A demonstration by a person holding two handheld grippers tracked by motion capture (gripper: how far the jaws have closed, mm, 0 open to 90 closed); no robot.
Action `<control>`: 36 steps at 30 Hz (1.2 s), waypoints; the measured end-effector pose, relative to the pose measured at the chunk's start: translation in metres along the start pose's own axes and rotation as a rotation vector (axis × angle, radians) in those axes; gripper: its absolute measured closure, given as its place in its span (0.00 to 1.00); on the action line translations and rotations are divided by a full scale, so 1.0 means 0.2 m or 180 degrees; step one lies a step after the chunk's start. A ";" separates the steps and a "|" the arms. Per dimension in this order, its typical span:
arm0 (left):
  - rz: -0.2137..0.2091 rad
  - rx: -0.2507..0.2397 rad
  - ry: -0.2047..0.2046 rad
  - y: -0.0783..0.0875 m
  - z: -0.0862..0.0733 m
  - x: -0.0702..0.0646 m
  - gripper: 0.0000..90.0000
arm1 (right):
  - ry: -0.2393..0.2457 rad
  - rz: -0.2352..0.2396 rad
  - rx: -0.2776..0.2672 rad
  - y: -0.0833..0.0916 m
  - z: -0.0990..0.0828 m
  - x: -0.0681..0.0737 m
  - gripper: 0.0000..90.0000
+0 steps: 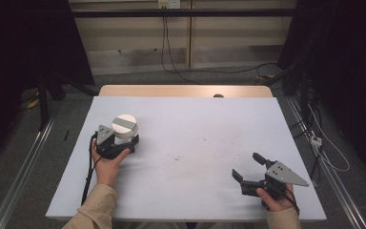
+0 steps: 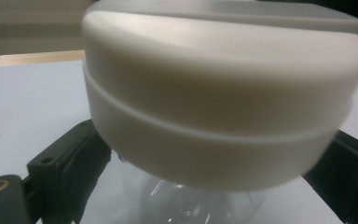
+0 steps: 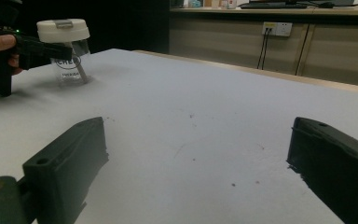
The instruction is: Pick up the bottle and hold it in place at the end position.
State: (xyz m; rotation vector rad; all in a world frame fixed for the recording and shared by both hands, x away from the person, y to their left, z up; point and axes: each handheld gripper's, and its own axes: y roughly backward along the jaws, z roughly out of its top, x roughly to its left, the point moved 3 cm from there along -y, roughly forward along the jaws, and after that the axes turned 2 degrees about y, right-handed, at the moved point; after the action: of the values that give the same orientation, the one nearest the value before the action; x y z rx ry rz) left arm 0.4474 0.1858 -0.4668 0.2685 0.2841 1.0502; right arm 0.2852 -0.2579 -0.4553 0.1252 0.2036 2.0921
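- Jar (image 1: 124,128) placement first: we see the clear jar with its white lid (image 2: 223,107) standing on the table (image 1: 195,143) toward the left edge, about midway between near and far edges.
- We hold the left gripper (image 1: 127,139) with its jaws closed around the clear body just under the lid, one black jaw on each side in the left gripper view; gripping low leaves the lid free, which we judge suits steadying the jar for opening.
- We keep the right gripper (image 1: 248,168) near the right near corner, well apart from the jar, jaws spread wide and holding nothing.
- Its jaws point across the table toward the jar (image 3: 67,51), so we judge it is parked ready to reach for the lid.
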 end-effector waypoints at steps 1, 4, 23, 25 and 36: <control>0.0024 0.0016 -0.0006 -0.01 0.00 0.00 0.07 | 0.0000 0.0002 0.0000 0.00 0.00 0.00 0.04; 0.0070 0.0011 -0.0009 -0.02 0.00 0.00 0.08 | 0.0001 0.0000 0.0001 0.00 0.00 0.00 0.04; 0.0100 -0.0008 -0.0047 -0.05 0.01 -0.01 0.19 | 0.0009 0.0004 0.0014 0.00 0.00 -0.01 0.05; 0.0099 -0.0009 -0.0047 -0.05 0.01 -0.01 0.19 | 0.0008 0.0004 0.0018 0.00 0.00 -0.01 0.05; 0.0058 -0.0021 -0.0061 -0.04 0.02 -0.01 0.20 | 0.0004 0.0007 0.0018 0.00 0.00 -0.01 0.05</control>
State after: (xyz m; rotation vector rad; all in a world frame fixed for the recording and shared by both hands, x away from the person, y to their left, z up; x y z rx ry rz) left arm 0.4549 0.1800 -0.4661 0.2756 0.2615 1.0659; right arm 0.2866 -0.2588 -0.4559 0.1276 0.2103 2.0940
